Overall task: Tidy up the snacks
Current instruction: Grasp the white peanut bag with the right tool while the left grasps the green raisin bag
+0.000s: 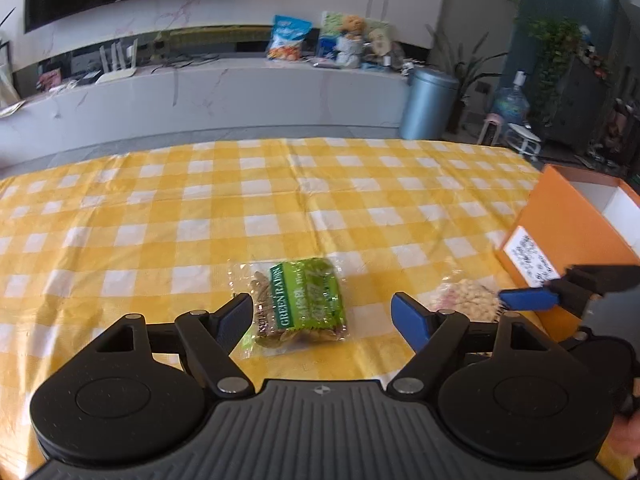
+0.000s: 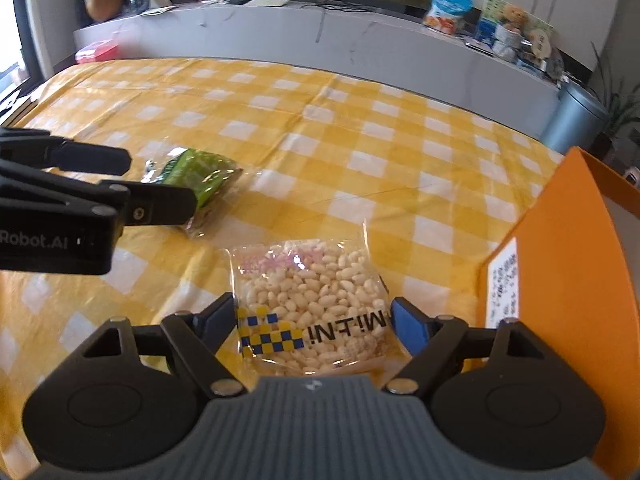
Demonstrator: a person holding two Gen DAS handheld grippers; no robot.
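A green raisin packet (image 1: 302, 304) lies on the yellow checked tablecloth (image 1: 200, 208), between the open jaws of my left gripper (image 1: 324, 316); it also shows in the right wrist view (image 2: 196, 178). A clear puffed-rice packet (image 2: 310, 304) lies between the open jaws of my right gripper (image 2: 314, 320), and shows in the left wrist view (image 1: 466, 300). An orange box (image 1: 576, 232) with a white inside stands at the right, close to the puffed-rice packet; it also shows in the right wrist view (image 2: 568, 260). The other gripper's fingers (image 1: 528, 299) reach in from the right.
A long white counter (image 1: 240, 88) behind the table holds snack bags (image 1: 288, 38) and a router. A grey bin (image 1: 428, 104) stands by the table's far right corner. The left gripper's body (image 2: 60, 208) fills the left side of the right wrist view.
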